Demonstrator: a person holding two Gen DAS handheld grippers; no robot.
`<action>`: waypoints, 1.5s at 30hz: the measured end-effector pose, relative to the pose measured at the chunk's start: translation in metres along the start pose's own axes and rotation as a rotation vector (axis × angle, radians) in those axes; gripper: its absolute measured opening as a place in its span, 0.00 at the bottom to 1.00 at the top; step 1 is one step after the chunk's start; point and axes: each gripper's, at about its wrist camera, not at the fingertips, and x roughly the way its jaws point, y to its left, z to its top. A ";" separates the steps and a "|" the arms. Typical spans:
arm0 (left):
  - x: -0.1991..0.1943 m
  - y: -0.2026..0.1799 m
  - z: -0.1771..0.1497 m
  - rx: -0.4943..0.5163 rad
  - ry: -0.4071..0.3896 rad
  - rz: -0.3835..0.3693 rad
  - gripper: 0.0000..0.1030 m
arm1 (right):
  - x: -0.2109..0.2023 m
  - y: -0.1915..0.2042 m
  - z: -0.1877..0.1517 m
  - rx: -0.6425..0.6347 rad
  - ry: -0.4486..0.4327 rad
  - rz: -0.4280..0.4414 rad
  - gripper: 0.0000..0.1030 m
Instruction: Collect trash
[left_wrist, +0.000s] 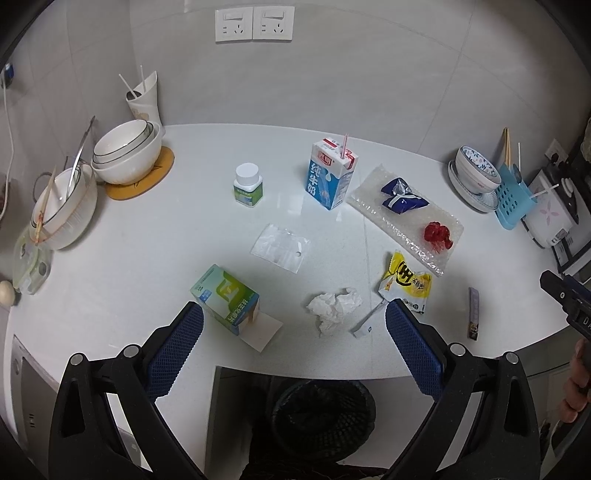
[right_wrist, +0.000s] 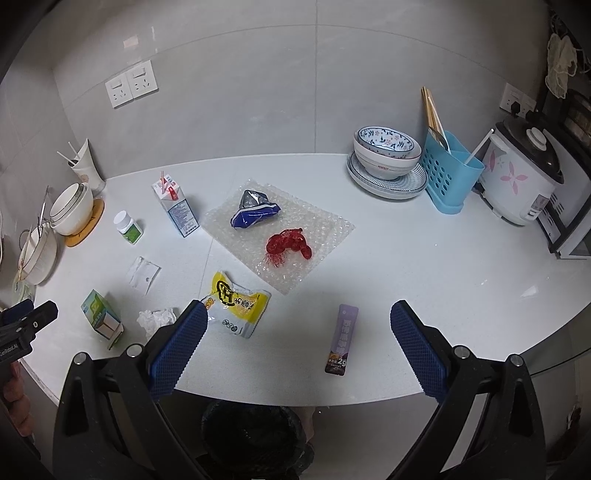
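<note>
Right now your trash lies spread over the white counter (right_wrist: 424, 280). Near the front edge sit the tissue (left_wrist: 334, 308), the yellow wrapper (right_wrist: 236, 306), the purple sachet (right_wrist: 341, 339) and the green box (left_wrist: 225, 297), which lies on its side. The clear bag (left_wrist: 280, 247) lies flat further back, and behind it stand the milk carton (left_wrist: 332, 175) with its straw and the pill bottle (left_wrist: 248, 185). The bubble wrap (right_wrist: 325, 225) holds the blue wrapper (right_wrist: 255, 214) and the red wrapper (right_wrist: 290, 242). Your left gripper (left_wrist: 294, 319) has its jaws wide apart and holds nothing; the tissue is between its fingers but not touching them. Your right gripper (right_wrist: 298, 319) is spread wide and empty too, with the sachet between its fingers. The black bin (left_wrist: 325, 417) waits below the counter edge. Bowls (left_wrist: 127, 151) stand at the far left.
</note>
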 end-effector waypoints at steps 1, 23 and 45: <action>0.001 0.001 0.000 -0.003 0.003 0.001 0.94 | 0.001 0.001 0.000 0.000 0.001 0.000 0.92; 0.106 0.064 -0.003 -0.066 0.174 0.076 0.94 | 0.124 0.038 0.038 -0.065 0.101 -0.002 0.92; 0.193 0.095 -0.013 -0.083 0.303 0.086 0.82 | 0.263 0.026 0.065 -0.023 0.312 -0.031 0.55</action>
